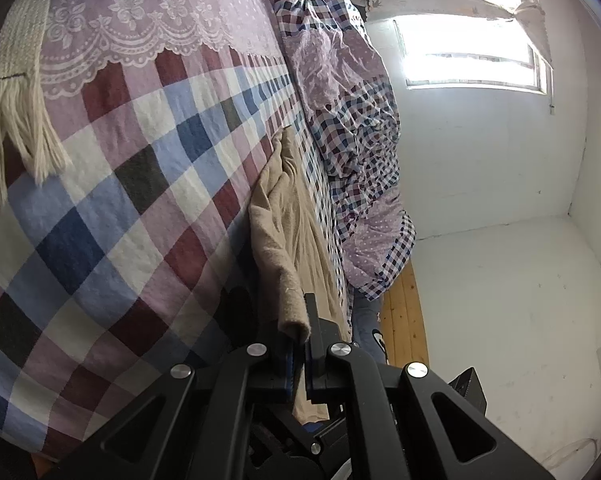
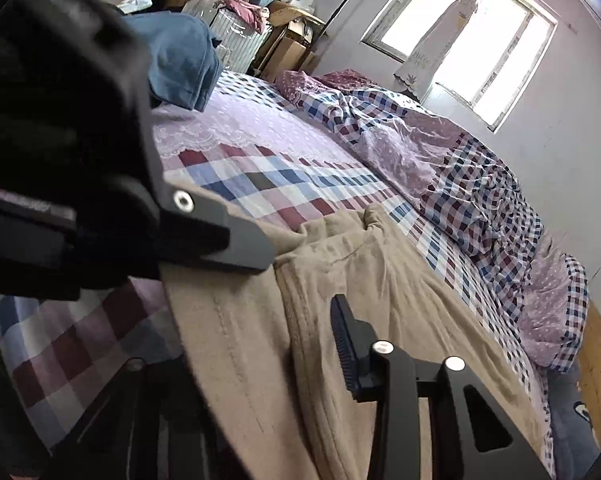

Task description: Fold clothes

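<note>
A beige garment (image 1: 284, 216) lies along the checked bed, and one end is lifted. In the left wrist view my left gripper (image 1: 298, 328) is shut on a rolled edge of that garment. The right wrist view shows the same garment (image 2: 380, 280) spread wide and draped over my right gripper (image 2: 300, 344). One of that gripper's fingers (image 2: 344, 344) stands bare beside a seam fold, while the cloth hides the other. Whether its pads press the cloth is not visible. The left gripper (image 2: 260, 256) appears at the upper left of this view, holding the garment's raised edge.
The bed has a checked sheet (image 1: 140, 184) and a crumpled checked duvet (image 1: 352, 120) along the wall side. A cream fringed scarf (image 1: 16, 120) lies at one edge, and a blue garment (image 2: 180, 60) at the far end. Boxes and a suitcase (image 2: 236, 36) stand behind. Wooden floor (image 1: 404, 320) borders the bed.
</note>
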